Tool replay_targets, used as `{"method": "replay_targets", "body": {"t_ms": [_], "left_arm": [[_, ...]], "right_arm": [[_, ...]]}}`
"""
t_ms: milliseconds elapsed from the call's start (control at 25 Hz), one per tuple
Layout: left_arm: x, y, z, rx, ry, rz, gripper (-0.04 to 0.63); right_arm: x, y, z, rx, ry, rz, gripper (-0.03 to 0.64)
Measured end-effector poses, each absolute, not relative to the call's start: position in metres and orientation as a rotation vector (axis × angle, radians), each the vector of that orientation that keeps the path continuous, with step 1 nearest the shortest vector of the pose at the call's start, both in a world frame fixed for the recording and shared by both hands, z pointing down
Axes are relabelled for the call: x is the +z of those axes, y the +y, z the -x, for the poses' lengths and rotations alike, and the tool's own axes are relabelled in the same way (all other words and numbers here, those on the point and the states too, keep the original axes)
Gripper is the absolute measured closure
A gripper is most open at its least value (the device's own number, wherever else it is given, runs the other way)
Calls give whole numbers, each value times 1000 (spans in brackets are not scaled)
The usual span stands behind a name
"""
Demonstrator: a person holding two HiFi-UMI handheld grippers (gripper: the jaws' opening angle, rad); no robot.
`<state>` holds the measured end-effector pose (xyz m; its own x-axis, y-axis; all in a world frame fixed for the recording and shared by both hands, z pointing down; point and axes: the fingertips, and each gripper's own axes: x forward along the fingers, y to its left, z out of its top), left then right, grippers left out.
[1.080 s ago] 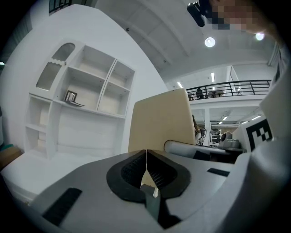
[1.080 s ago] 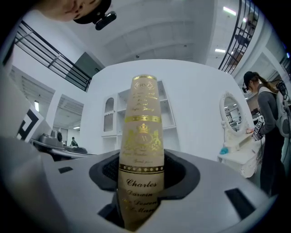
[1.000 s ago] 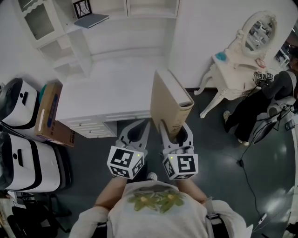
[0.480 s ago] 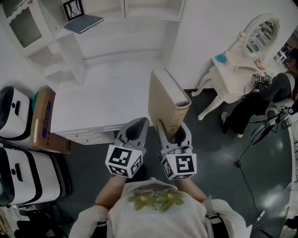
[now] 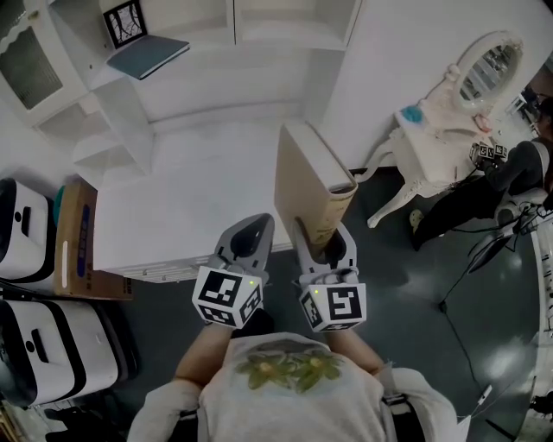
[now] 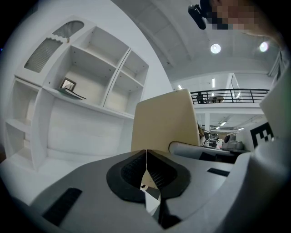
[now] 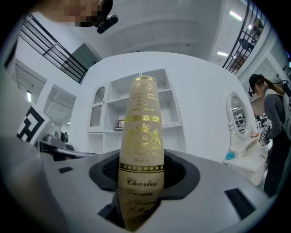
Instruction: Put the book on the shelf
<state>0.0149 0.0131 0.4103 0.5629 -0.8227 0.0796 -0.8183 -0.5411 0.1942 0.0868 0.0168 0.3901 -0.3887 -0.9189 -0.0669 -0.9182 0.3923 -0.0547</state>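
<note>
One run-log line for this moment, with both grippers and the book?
right gripper: shut on book | left gripper: shut, empty | book: upright, not on shelf

The white desk top [image 5: 190,190] lies bare ahead, leaving an open way to the shelf [image 5: 285,34], whose right-hand compartments stand free, while a picture frame [image 5: 123,23] and a flat blue folder [image 5: 147,53] fill the left one; a cardboard box [image 5: 73,237] flanks the desk's left, a dressing table [image 5: 436,147] its right.
</note>
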Motion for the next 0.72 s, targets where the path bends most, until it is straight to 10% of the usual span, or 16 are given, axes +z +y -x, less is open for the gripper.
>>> {"method": "replay_targets", "body": {"t_ms": [720], "left_arm": [[416, -60, 19, -24, -1253, -2647, 568]], "right_arm": [[380, -60, -50, 62, 2454, 1746, 393]]}}
